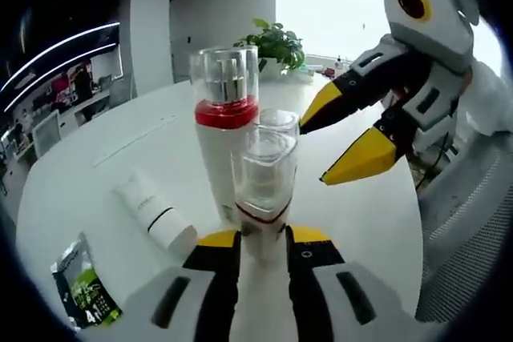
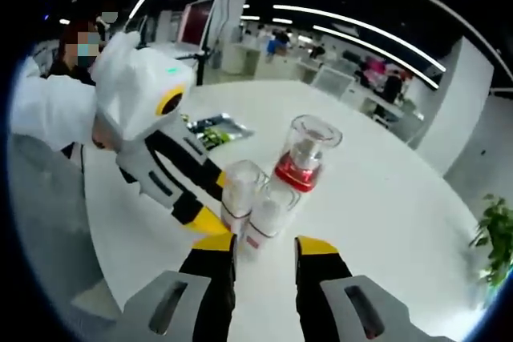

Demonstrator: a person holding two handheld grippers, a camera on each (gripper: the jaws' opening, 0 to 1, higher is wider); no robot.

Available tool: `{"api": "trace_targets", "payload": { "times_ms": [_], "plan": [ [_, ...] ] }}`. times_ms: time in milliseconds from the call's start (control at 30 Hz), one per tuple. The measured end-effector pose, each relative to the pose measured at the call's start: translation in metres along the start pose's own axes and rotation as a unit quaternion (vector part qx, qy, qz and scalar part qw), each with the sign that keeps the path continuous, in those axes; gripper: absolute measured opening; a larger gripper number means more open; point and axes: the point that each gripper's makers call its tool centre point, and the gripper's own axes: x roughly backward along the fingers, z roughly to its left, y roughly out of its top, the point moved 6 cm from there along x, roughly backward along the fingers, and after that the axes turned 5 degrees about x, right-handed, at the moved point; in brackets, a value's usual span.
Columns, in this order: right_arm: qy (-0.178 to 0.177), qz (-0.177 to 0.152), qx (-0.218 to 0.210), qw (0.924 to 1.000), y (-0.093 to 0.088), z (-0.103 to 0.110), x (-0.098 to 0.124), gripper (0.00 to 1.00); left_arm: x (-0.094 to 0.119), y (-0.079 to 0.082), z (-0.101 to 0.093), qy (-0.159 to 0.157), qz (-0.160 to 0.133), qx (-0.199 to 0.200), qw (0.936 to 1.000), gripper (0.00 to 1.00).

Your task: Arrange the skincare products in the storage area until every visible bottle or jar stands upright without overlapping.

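A small bottle (image 1: 263, 186) with a clear cap and a red band at its base stands upright on the white table (image 1: 96, 166), with my left gripper (image 1: 264, 238) shut on it. Just behind it stand a tall white bottle (image 1: 224, 118) with a red band and clear cap, and a second small clear-capped bottle (image 1: 278, 122). My right gripper (image 1: 314, 155) hangs open to their right. In the right gripper view the same three bottles (image 2: 268, 210) stand close together ahead of my open right gripper (image 2: 264, 244), and a yellow fingertip (image 2: 204, 219) of the left gripper touches the nearest one.
A white tube (image 1: 156, 215) lies flat on the table to the left of the bottles. A green sachet (image 1: 84, 290) lies nearer the table edge. A potted plant (image 1: 276, 42) stands at the far side. A person's white sleeve (image 2: 48, 110) shows behind the left gripper.
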Motion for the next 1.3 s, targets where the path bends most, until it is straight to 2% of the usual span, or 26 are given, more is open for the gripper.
{"api": "trace_targets", "payload": {
  "times_ms": [333,433,600,800,1000,1300],
  "plan": [
    [0.003,0.003,0.003,1.0,-0.001,0.001,0.0,0.21,-0.004,-0.004,0.005,0.018,0.005,0.018,0.9997,0.23],
    [0.002,0.002,0.002,1.0,-0.001,0.0,0.0,0.22,-0.003,-0.003,0.003,0.013,0.005,0.017,0.9998,0.22],
    [0.001,-0.004,-0.006,1.0,0.0,-0.001,0.001,0.27,0.008,0.0,0.001,0.009,0.005,0.005,0.9999,0.25],
    [0.002,-0.01,-0.005,0.9999,0.002,0.001,0.001,0.39,0.023,0.001,0.012,0.025,0.006,-0.004,0.9997,0.31],
    [0.006,-0.023,-0.017,0.9996,0.005,0.002,0.002,0.47,0.039,0.004,0.014,0.04,0.006,-0.006,0.9992,0.37],
    [0.017,-0.038,-0.03,0.9987,0.009,0.005,0.004,0.55,0.068,0.008,0.013,0.05,0.002,-0.012,0.9987,0.52]
  ]
}}
